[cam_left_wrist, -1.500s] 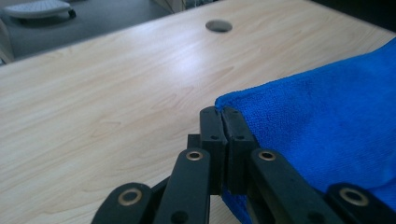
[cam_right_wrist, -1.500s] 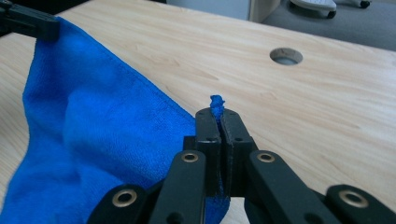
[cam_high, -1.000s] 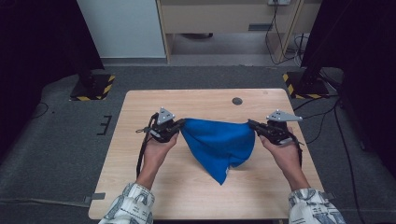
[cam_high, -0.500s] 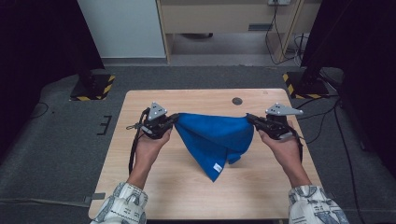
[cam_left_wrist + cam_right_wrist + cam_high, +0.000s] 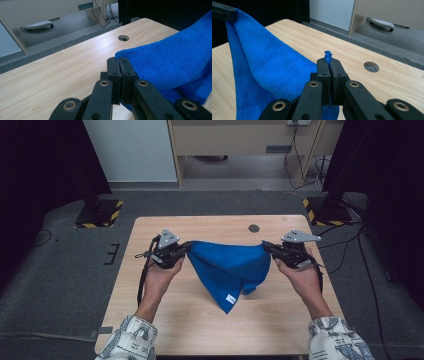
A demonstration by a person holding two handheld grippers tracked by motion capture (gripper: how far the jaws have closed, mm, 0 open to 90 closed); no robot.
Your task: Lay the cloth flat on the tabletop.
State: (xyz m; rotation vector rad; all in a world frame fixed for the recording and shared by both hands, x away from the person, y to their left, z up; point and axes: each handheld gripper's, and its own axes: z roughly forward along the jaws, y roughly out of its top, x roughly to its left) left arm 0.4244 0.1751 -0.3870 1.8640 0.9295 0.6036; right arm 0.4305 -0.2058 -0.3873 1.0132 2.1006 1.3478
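Since a second ago both my claws have lifted and spread apart, so the blue cloth (image 5: 227, 267) now hangs stretched between them instead of sagging low. My left claw (image 5: 187, 247) is clamped on one top corner of the cloth and my right claw (image 5: 265, 246) is pinched on the other, a tuft poking up between its jaws. Below, the cloth's point with its white tag (image 5: 230, 298) hangs at the worktop (image 5: 210, 227), near the middle.
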